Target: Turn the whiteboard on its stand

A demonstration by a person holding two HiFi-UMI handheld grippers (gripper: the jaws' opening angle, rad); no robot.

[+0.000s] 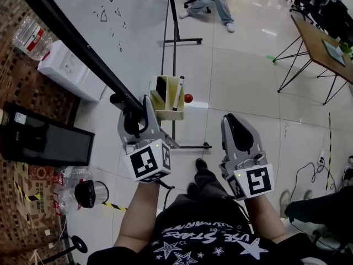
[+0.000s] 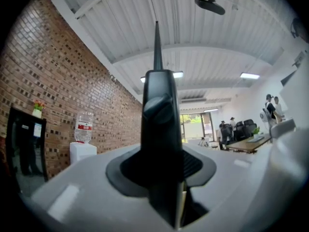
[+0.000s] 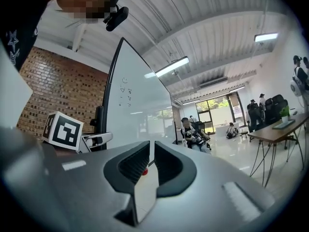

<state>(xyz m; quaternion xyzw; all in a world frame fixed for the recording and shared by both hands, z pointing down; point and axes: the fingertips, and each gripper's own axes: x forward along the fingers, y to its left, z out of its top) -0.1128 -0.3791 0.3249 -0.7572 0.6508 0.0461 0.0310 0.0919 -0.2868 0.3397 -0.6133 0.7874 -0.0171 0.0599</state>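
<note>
Head view: left gripper [image 1: 132,114] clamped on whiteboard [image 1: 127,15] black edge; right gripper [image 1: 237,127] apart, jaws almost together, empty.

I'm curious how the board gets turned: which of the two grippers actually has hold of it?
The left gripper: its jaws clamp the black frame edge of the whiteboard. The right gripper hangs free beside it, nothing between its jaws.

Whiteboard [image 1: 132,4]: glossy smooth white face, matt black frame [image 1: 66,32]. Floor [image 1: 242,76]: glossy pale tiles, reflective. Brick wall [image 2: 53,91]: rough, matt. Left claw [image 1: 134,108], right claw [image 1: 238,121]: matt grey plastic, ribbed black pads [image 3: 133,166]. Table [image 1: 311,35]: wood top, thin black metal legs.
</note>
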